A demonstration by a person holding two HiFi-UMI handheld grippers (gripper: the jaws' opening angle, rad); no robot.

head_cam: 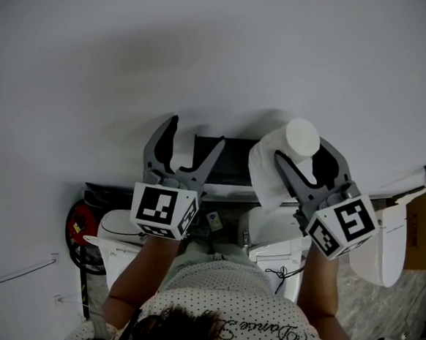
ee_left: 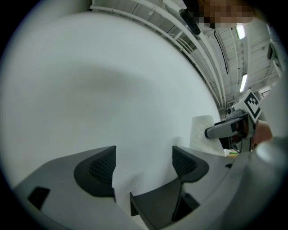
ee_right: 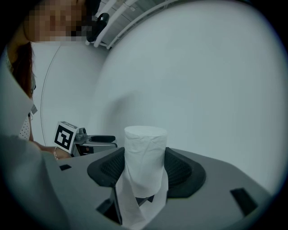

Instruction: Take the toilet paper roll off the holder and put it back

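The white toilet paper roll stands upright between the jaws of my right gripper, which is shut on it; a loose tail of paper hangs down its left side. In the right gripper view the roll fills the gap, both pads pressing its sides. A dark holder is fixed to the white wall, just left of the roll. My left gripper is held open and empty in front of the wall, left of the holder. From the left gripper view, the roll and right gripper show at the right.
A plain white wall fills the space ahead. Below are a white toilet seat, a white cistern, a red coiled object at the left and a cardboard box at the right.
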